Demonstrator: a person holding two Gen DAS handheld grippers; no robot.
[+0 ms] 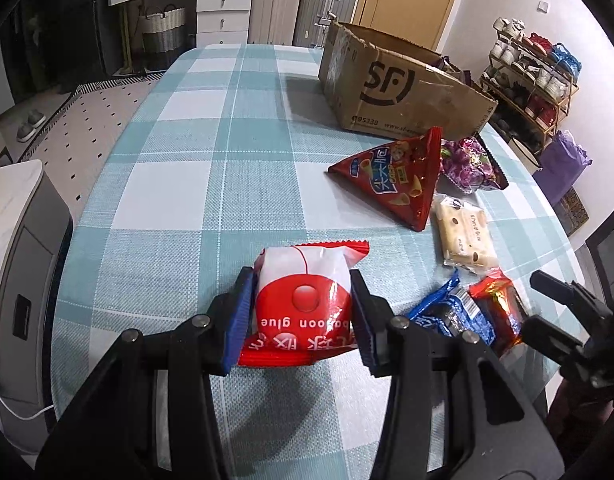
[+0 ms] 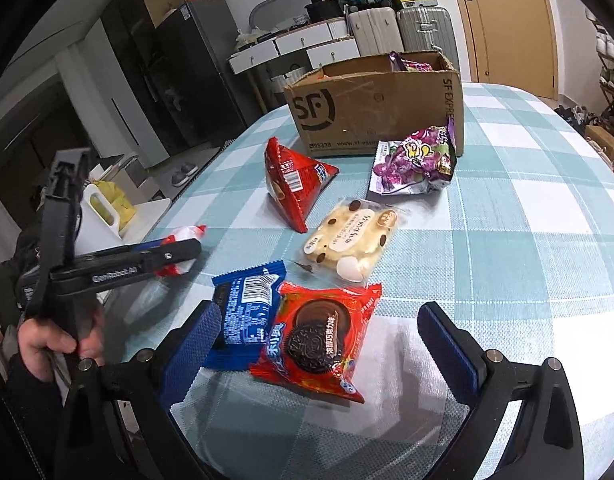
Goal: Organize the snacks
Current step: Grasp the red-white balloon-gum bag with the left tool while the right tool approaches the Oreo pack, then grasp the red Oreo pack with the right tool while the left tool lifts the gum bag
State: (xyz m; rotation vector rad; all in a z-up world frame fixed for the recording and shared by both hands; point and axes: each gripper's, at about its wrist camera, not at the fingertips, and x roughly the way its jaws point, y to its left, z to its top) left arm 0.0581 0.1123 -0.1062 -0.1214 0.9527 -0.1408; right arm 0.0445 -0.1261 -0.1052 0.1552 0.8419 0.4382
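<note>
- Checked teal-and-white cloth covers your tabletop (image 1: 195, 184), with drawers, suitcases and a door in the room behind it.
- Toward the far edge stands the cardboard box (image 2: 371, 112), open at the top; a purple packet already shows over its rim, so I judge the sorting begun but far from finished.
- Left out on the cloth: the red triangular chip bag (image 2: 295, 184) and the purple candy bag (image 2: 415, 160) just in front of the box, the pale cookie pack (image 2: 351, 240) nearer you, and the blue wafer packet (image 2: 247, 316) with the red Oreo packet (image 2: 323, 340) overlapping it by the near edge.
- Your left gripper (image 1: 303, 304) has its blue pads pressed on both sides of the red-and-white snack packet (image 1: 303, 292), clamped on it; whether the packet is lifted off the cloth or resting on it, I cannot tell.
- Your right gripper (image 2: 319, 340) stands spread wide and holds nothing; its fingers flank the Oreo packet, the left pad close against the blue wafer packet.
- Five loose packs plus the one you hold remain, as I judge it.
</note>
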